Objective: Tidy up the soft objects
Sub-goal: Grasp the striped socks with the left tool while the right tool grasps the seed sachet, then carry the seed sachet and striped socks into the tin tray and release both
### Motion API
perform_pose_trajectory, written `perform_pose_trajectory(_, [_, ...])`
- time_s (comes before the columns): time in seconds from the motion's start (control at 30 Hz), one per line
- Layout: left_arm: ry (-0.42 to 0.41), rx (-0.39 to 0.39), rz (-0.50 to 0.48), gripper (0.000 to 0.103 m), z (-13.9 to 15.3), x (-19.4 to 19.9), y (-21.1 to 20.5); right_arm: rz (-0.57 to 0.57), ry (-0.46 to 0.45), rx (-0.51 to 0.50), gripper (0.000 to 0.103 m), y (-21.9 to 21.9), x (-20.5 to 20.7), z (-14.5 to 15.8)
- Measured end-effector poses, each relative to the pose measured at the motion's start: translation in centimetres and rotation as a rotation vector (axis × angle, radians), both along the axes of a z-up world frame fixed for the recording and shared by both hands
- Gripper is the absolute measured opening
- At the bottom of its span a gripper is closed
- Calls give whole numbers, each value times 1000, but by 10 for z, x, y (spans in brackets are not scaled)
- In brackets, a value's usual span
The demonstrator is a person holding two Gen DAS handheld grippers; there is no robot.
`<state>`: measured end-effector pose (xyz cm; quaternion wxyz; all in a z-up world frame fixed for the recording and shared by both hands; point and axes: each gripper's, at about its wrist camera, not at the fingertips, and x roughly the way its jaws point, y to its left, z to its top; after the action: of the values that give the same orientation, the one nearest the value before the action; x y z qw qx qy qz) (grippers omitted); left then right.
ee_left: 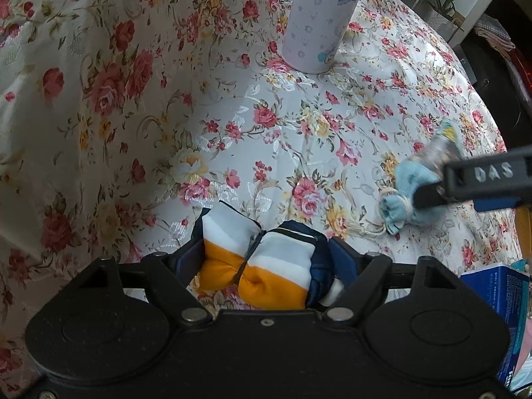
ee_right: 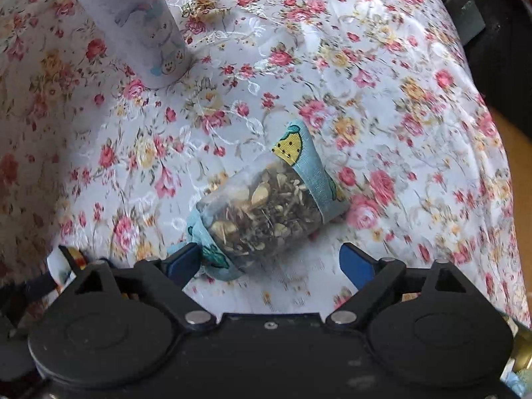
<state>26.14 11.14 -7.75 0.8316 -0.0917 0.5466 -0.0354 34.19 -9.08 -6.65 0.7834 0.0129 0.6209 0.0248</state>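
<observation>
Left tool (ee_left: 266,252): jaws partly spread, striped cushion (ee_left: 256,266) between pads, resting on floral desk (ee_left: 232,116).
Right tool (ee_right: 269,262): wide apart, gripping nothing; herb sachet (ee_right: 266,202) just ahead, touching left pad.

One sachet (ee_right: 262,199), one striped pouch (ee_left: 259,259), one cylinder (ee_left: 319,20)

The tall patterned cylinder (ee_left: 321,16), standing far ahead of the left tool (ee_left: 266,252), is running off the top edge, its upper end unseen. The left tool's body is covering the near part of the striped cushion (ee_left: 266,266). The right tool (ee_right: 269,262) is hiding the sachet's (ee_right: 266,206) tied end. A blue box (ee_left: 505,316) is being cropped at the right edge, its print unreadable.
</observation>
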Motion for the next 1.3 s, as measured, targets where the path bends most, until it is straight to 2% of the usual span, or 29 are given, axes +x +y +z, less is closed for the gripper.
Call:
perform_pose_trajectory(0.2, [3,-4,1,77,-2,0,0,63,-21,-21,96,14,21,-8])
perform_pose_trajectory(0.3, [6,-5,0,78,-3,0,0,113,-25,-54,101,23,32,-17])
perform_pose_trajectory(0.5, [9,2,-6,79,-5,1,-3,163,-25,-126,102,29,34,-34])
perform_pose_trajectory(0.6, [8,14,-13,79,-6,2,-6,177,-46,-122,93,28,28,-34])
perform_pose_trajectory(0.67, [7,18,-15,79,-6,2,-6,192,-50,-120,79,28,25,-29])
perform_pose_trajectory(0.77, [2,28,-17,75,-6,1,-7,193,-51,-108,69,25,18,-17])
perform_pose_trajectory(0.9, [-12,42,-23,69,-5,0,-8,177,-56,-59,67,19,7,1])
perform_pose_trajectory(1.17, [-21,-11,14,67,-2,0,3,165,-124,-19,67,6,-31,47])
perform_pose_trajectory(1.3, [-28,-3,23,66,-1,-1,4,168,-153,-17,67,-6,-59,72])
